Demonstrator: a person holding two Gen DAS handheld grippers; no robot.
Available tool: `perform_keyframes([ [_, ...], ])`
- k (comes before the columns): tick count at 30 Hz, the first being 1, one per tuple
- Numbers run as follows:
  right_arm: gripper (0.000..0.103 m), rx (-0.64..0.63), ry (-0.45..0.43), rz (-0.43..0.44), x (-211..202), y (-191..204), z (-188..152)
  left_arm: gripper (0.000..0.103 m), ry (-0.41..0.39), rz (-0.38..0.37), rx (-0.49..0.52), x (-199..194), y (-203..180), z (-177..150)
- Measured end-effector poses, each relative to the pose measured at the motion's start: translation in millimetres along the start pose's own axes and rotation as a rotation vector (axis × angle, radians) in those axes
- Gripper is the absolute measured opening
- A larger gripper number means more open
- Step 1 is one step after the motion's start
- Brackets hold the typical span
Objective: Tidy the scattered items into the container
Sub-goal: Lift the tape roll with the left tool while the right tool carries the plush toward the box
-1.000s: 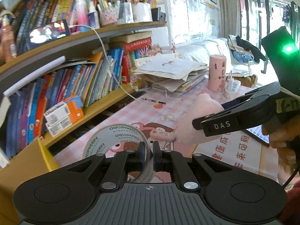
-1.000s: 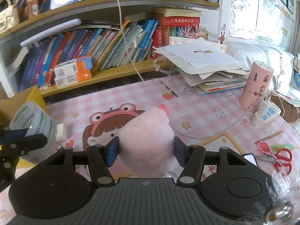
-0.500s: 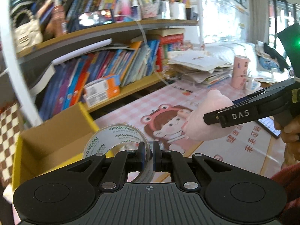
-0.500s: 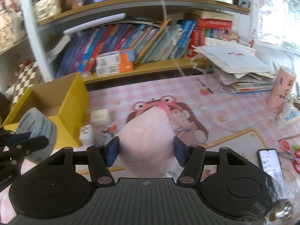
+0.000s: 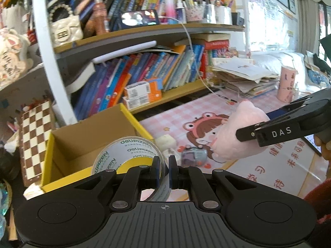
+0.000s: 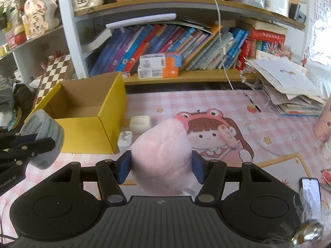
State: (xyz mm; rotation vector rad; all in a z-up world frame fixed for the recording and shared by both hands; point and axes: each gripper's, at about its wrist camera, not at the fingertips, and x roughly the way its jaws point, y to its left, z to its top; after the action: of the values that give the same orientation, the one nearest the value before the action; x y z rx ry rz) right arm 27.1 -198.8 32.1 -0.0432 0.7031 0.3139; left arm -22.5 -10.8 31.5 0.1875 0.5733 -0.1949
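My left gripper (image 5: 163, 170) is shut on a clear tape roll (image 5: 124, 155) printed with green lettering, held just in front of the open yellow cardboard box (image 5: 68, 144). The box (image 6: 82, 111) looks empty inside. My right gripper (image 6: 161, 165) is shut on a pink plush toy (image 6: 161, 155), above the pink mat to the right of the box. In the left wrist view the plush toy (image 5: 238, 136) hangs at the right. The tape roll (image 6: 44, 142) shows at the left in the right wrist view.
A white block (image 6: 140, 123), a white plug adapter (image 6: 125, 139) and a small purple item (image 5: 194, 155) lie on the mat beside the box. A pink stick (image 6: 227, 137), a phone (image 6: 310, 188), a paper stack (image 6: 289, 86), a pink cup (image 5: 287, 84) and a bookshelf (image 6: 165, 41) surround the mat.
Both grippers have swung left, holding their objects. The yellow box has come fully into view and now sits right ahead of the tape roll.
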Motion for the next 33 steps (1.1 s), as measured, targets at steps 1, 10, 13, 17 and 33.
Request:
perform_keyframes([
  [1, 0.057, -0.008, -0.004, 0.005, 0, 2, 2, 0.007, -0.003, 0.007, -0.006, -1, 2, 0],
  [10, 0.057, -0.073, -0.039, 0.036, 0, 27, 19, 0.007, -0.032, 0.049, -0.037, -11, 20, -1],
  [13, 0.057, -0.083, -0.044, 0.04, -1, 35, 20, 0.007, -0.03, 0.038, -0.031, -12, 25, -1],
  [17, 0.057, -0.088, -0.035, 0.043, -1, 44, 17, 0.007, -0.027, 0.03, -0.024, -12, 29, -4],
  [33, 0.057, -0.087, -0.014, 0.029, 7, 47, 23, 0.007, -0.03, 0.026, -0.036, -4, 47, -2],
])
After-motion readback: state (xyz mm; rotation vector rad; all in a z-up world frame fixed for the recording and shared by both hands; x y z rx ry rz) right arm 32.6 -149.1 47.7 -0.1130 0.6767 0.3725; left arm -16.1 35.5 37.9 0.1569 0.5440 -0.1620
